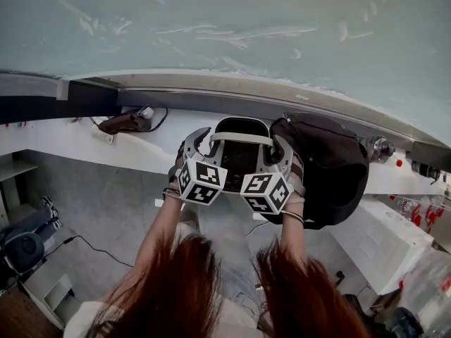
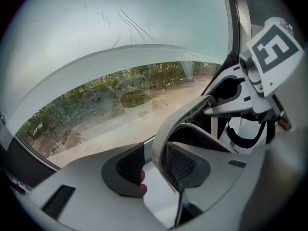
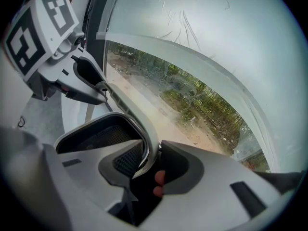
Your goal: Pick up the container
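A person's arms reached forward to a white ledge (image 1: 63, 138) below a wide window (image 1: 211, 20). The container (image 1: 243, 122), a white bin with a dark mesh inside, was at the ledge between the two grippers. The left gripper (image 1: 203, 136) was at its left side and the right gripper (image 1: 283, 145) at its right side, their marker cubes facing up.

In the left gripper view the jaws stood wide apart. The container's white rim (image 2: 163, 131) ran between them, close to one pad and clear of the other. In the right gripper view the jaws were also wide, with the rim passing between the pads and not squeezed.

A black bag (image 1: 331, 167) lay just right of the container. A brown object (image 1: 125, 123) with a cable lay on the ledge to the left.
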`<control>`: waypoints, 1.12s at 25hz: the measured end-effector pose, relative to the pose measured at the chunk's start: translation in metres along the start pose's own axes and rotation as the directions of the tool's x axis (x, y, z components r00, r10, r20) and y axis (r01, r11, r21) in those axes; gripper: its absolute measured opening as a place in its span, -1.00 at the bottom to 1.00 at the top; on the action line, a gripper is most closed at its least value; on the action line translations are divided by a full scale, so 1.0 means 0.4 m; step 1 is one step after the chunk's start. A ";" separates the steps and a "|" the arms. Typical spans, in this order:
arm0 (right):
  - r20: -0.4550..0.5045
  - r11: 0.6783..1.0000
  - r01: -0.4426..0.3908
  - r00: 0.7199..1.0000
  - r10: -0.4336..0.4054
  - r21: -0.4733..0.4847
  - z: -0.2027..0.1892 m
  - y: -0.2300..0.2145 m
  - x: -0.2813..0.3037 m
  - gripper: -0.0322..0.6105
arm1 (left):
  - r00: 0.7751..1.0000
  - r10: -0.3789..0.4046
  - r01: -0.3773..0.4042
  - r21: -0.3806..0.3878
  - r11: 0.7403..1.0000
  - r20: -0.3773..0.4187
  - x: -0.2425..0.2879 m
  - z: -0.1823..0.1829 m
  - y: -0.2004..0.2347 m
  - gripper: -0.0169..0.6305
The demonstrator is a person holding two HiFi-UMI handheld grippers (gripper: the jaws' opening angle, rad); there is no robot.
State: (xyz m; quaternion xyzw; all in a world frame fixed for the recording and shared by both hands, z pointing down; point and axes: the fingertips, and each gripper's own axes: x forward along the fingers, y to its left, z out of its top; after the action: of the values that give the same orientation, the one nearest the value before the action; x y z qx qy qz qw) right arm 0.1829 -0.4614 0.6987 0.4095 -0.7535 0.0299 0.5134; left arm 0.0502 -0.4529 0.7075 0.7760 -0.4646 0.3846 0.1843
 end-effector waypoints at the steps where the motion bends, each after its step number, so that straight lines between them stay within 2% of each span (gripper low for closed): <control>1: -0.003 1.000 0.000 1.000 0.000 -0.001 -0.001 0.000 0.003 -0.48 | 1.000 0.004 -0.004 0.002 1.000 0.000 0.003 0.002 0.001 -0.51; 6: 0.000 1.000 0.025 1.000 -0.025 0.005 -0.005 -0.009 0.005 -0.61 | 1.000 0.019 -0.019 0.015 1.000 0.009 0.008 0.011 0.001 -0.52; 10: 0.000 1.000 0.030 1.000 -0.030 0.006 -0.006 -0.009 0.003 -0.63 | 0.999 0.049 -0.050 0.051 0.997 0.017 0.005 0.012 -0.004 -0.70; 28: 0.013 0.997 0.069 0.997 -0.070 0.026 -0.034 0.018 -0.064 -0.67 | 0.999 0.021 -0.024 0.136 0.990 0.028 -0.055 -0.006 -0.048 -0.71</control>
State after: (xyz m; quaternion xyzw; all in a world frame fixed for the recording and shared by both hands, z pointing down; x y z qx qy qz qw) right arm 0.1917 -0.4352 0.6872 0.4421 -0.7421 0.0188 0.5035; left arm 0.0597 -0.4289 0.6936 0.7866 -0.4484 0.4070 0.1203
